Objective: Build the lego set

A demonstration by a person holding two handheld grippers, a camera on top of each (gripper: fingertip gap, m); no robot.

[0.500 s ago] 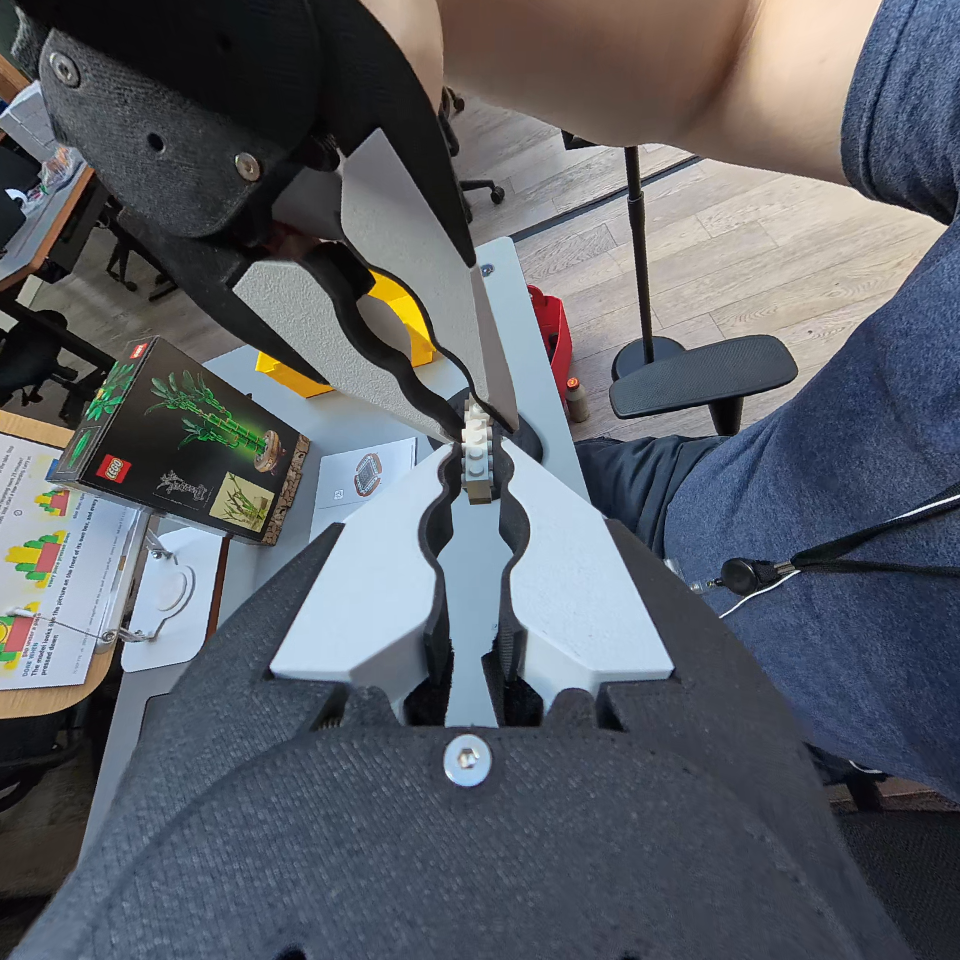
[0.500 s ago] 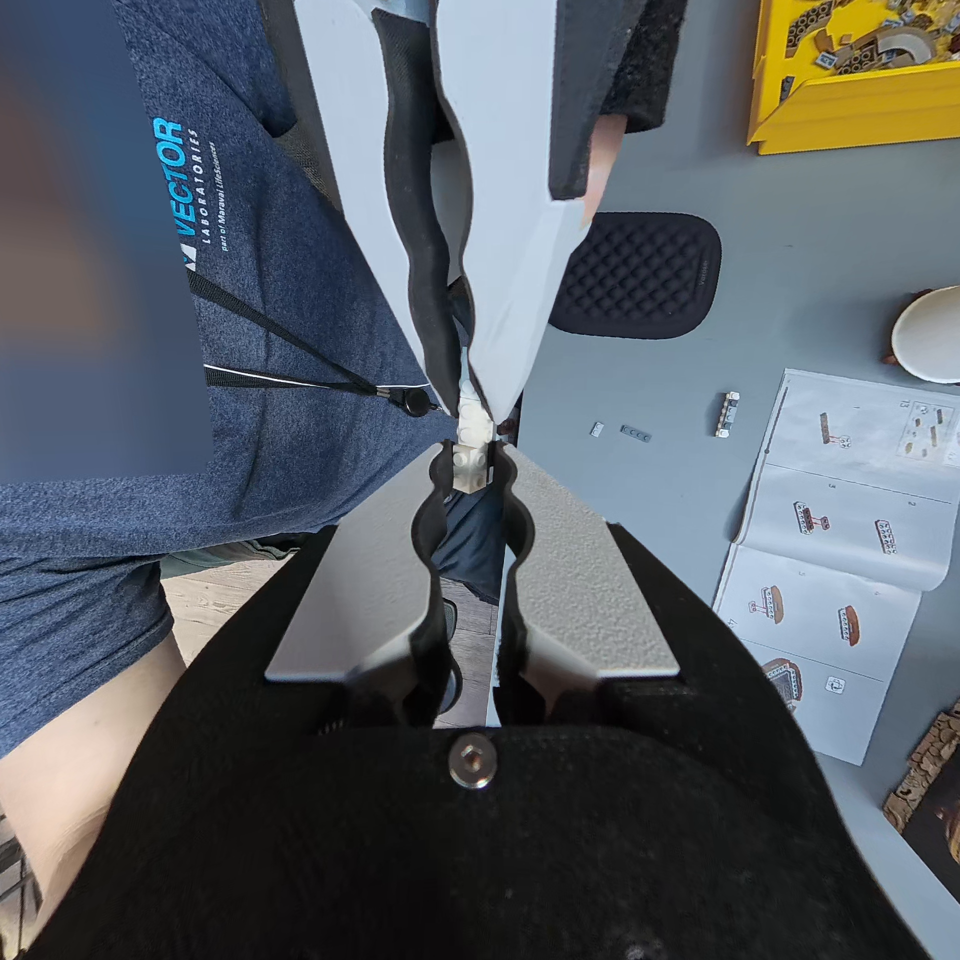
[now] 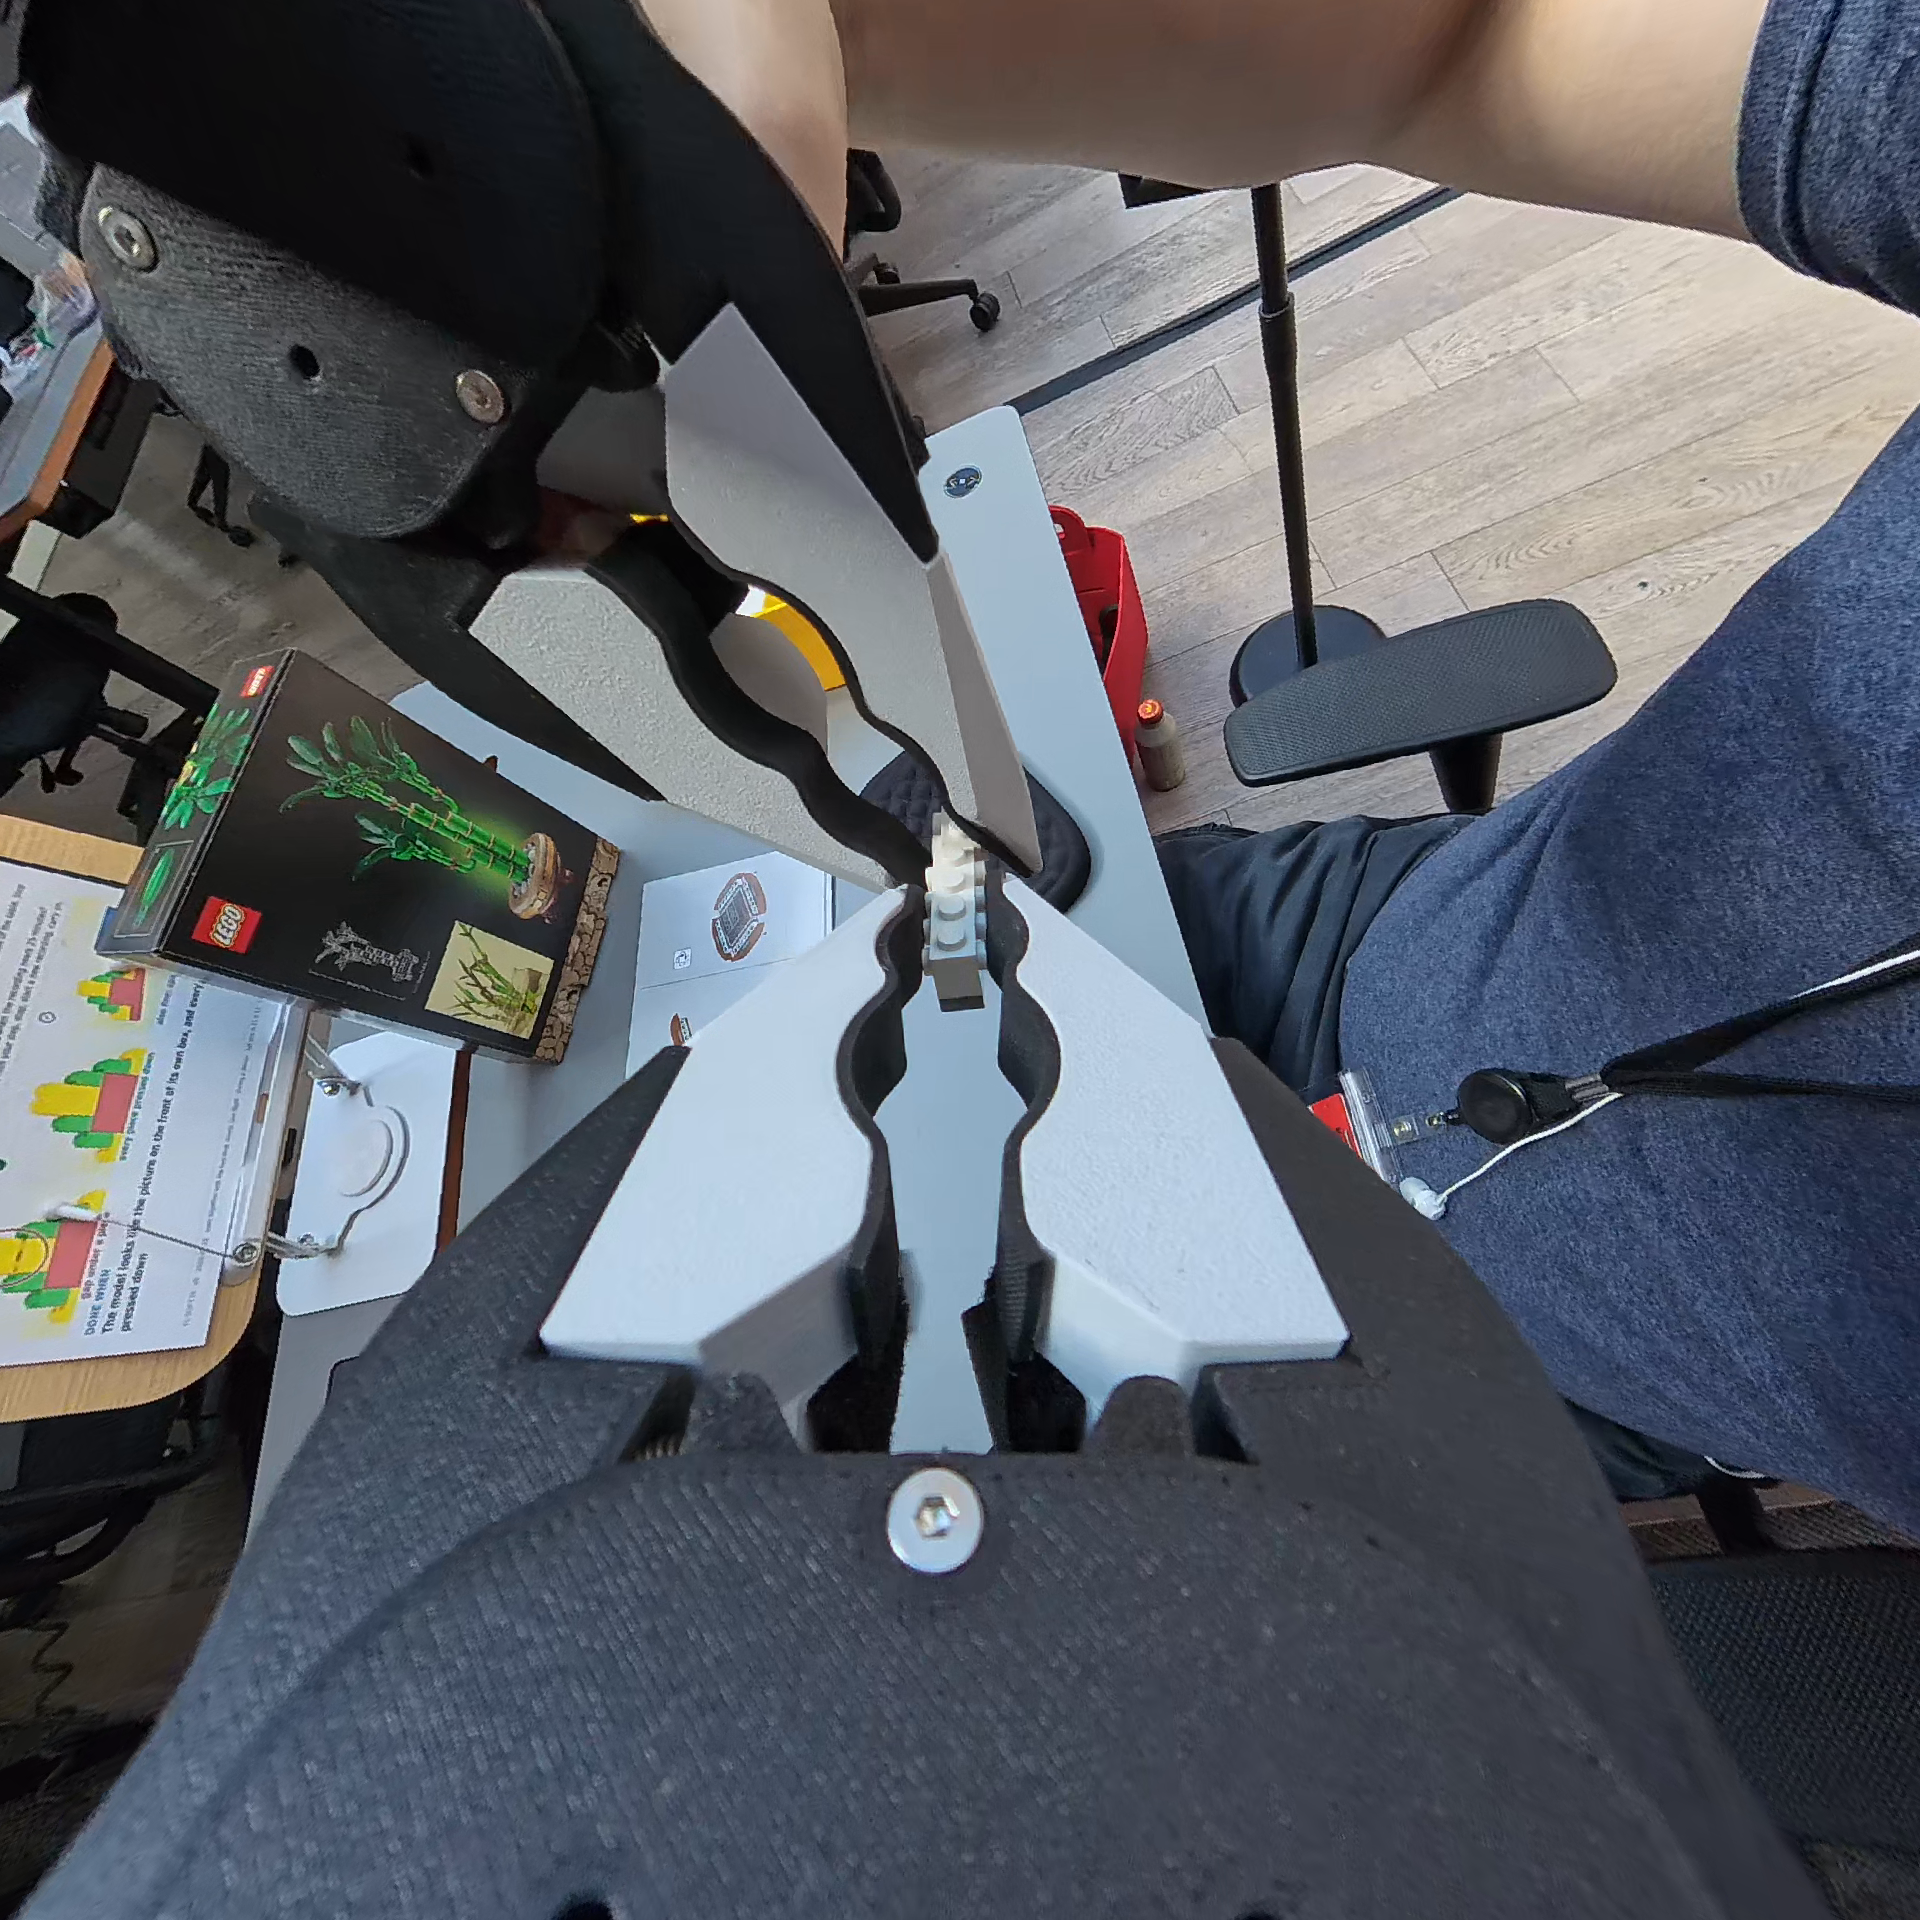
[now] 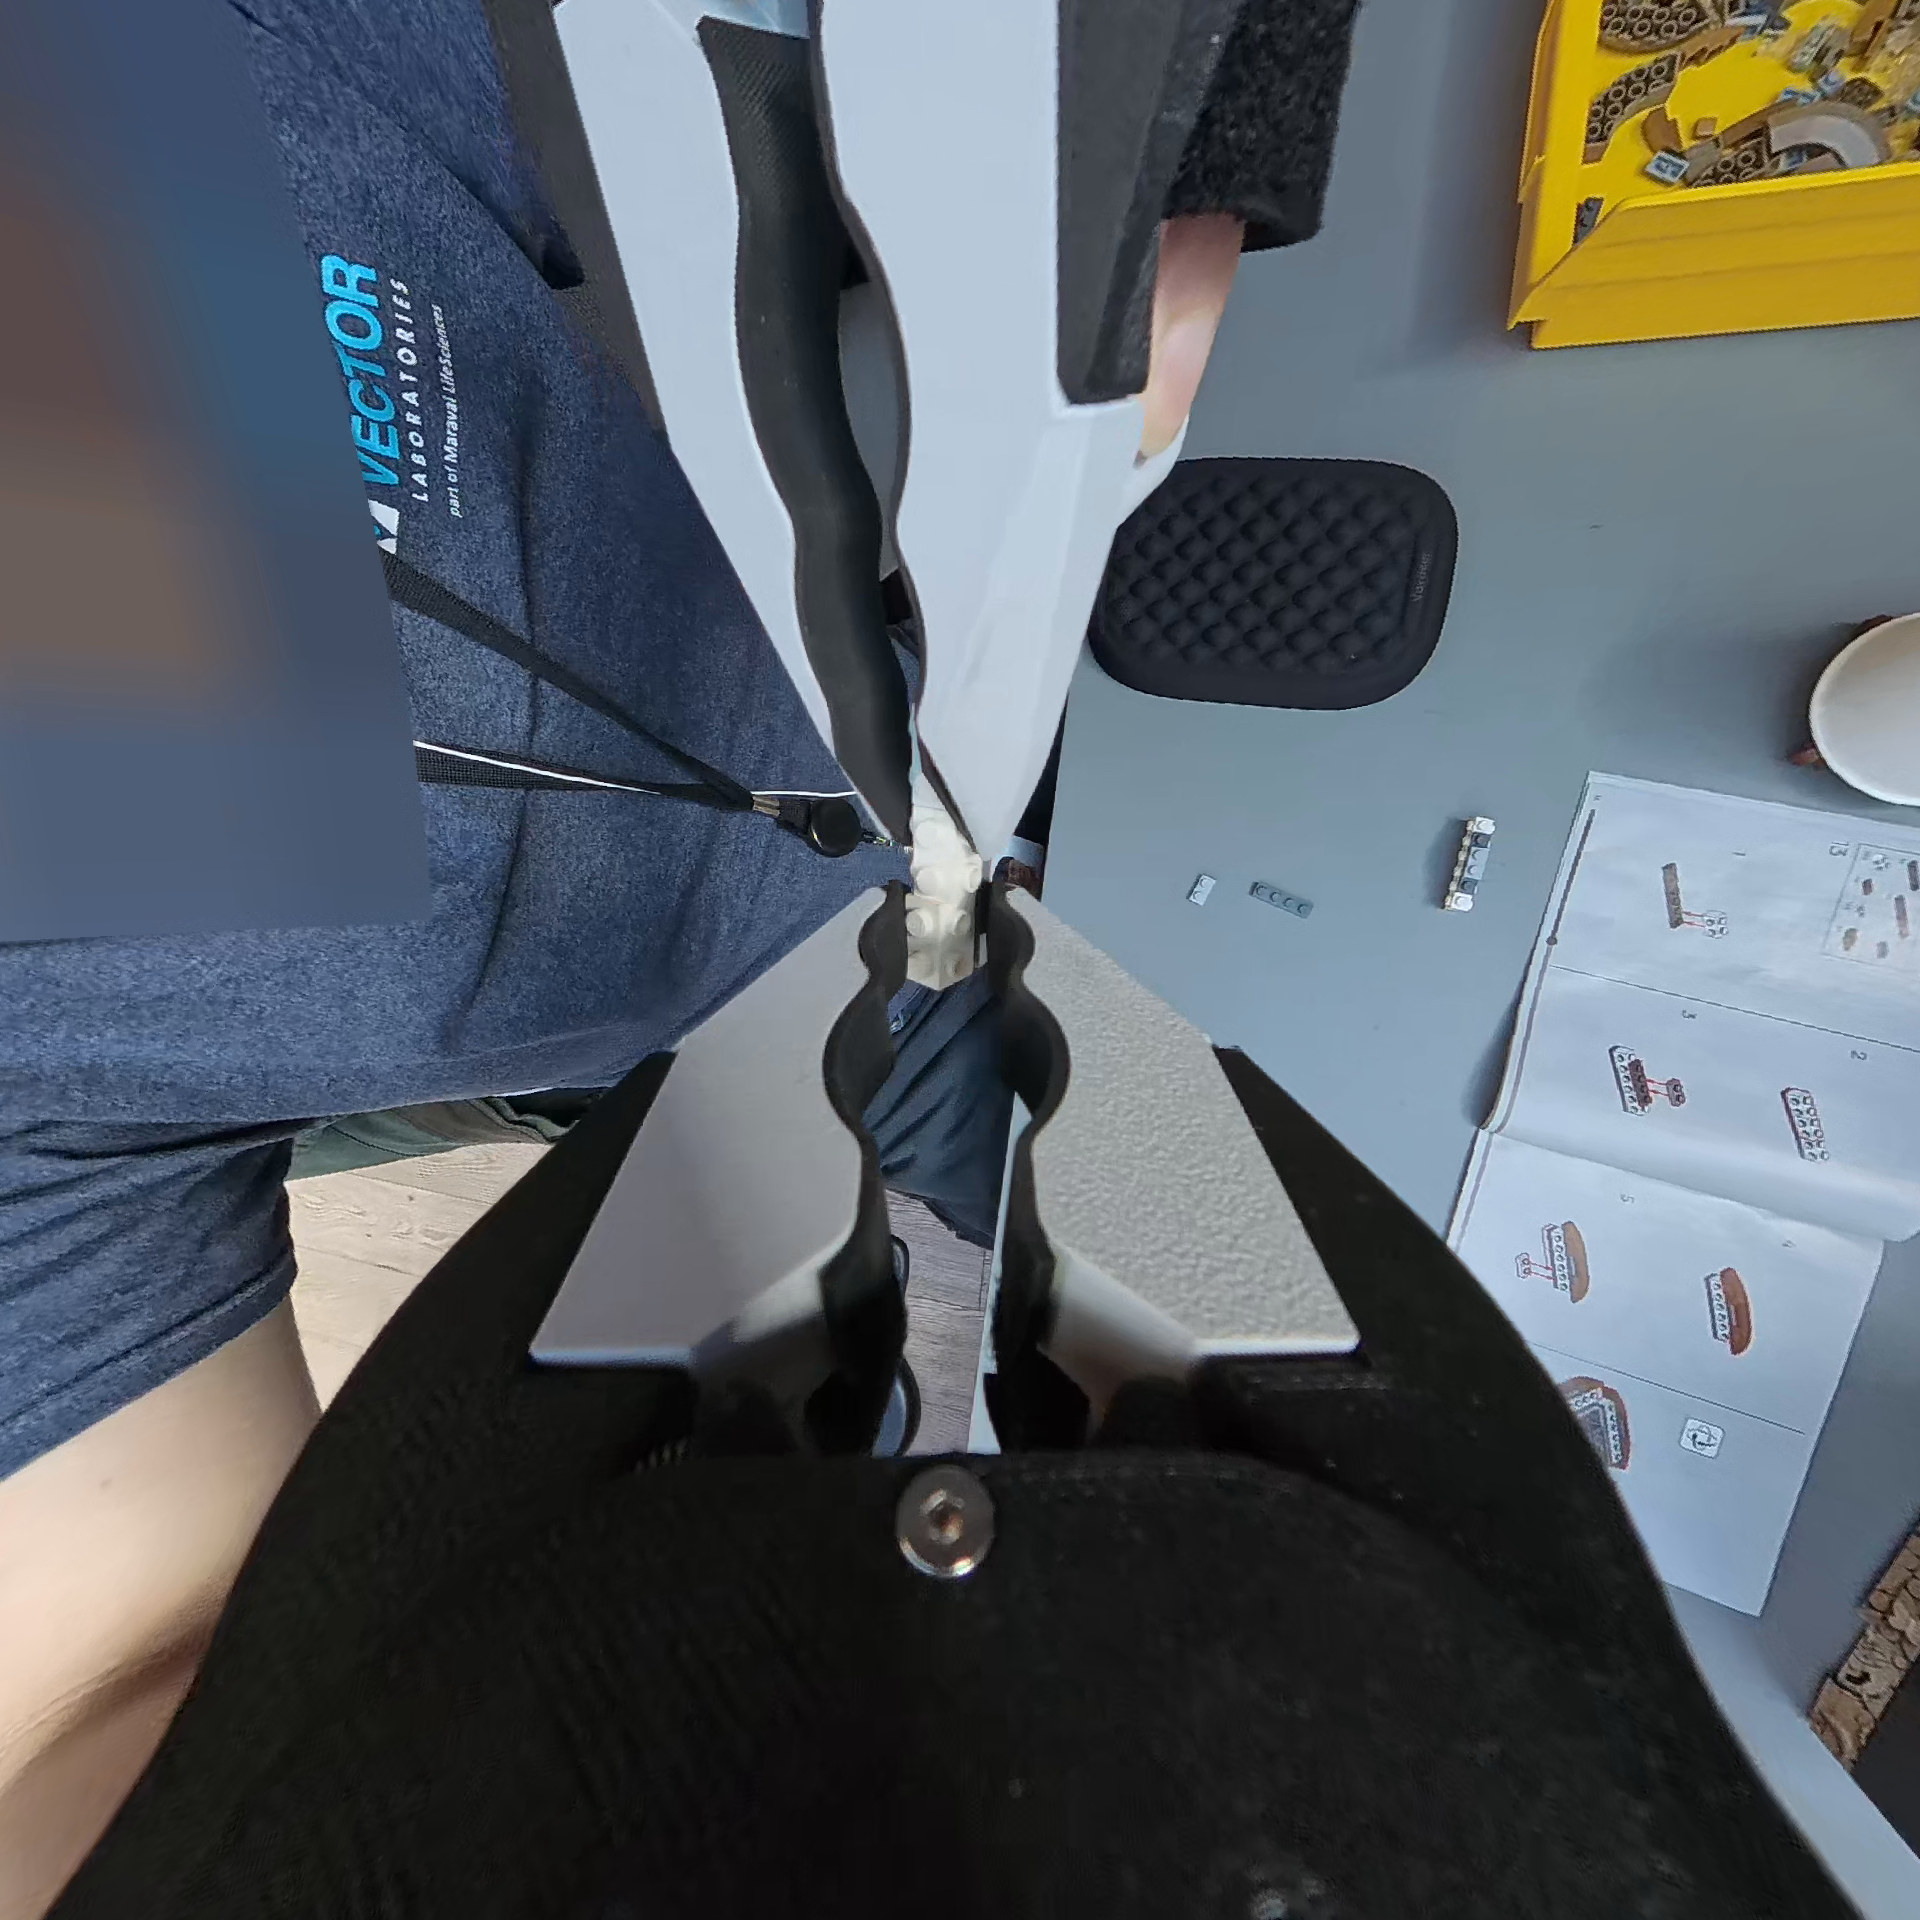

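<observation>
The left claw (image 3: 954, 940) is clamped on a grey Lego piece (image 3: 956, 951), and the right claw (image 4: 940, 920) is clamped on a white Lego piece (image 4: 940, 914). The two pieces meet tip to tip in the air above the near edge of the grey surface (image 4: 1351, 935). Farther right on it lie small loose bricks (image 4: 1280, 900) just beside the open instruction booklet (image 4: 1704, 1143), with a yellow parts tray (image 4: 1714, 281) at the far right.

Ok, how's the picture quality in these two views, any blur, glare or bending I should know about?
Left wrist view: daylit and sharp at the grey piece in the left tongs; the wide lens bows the table edge. Right wrist view: the white piece in the right tongs is bright but readable, the inner finger bases look smeared, and the blurred patch at left was added afterwards.
</observation>
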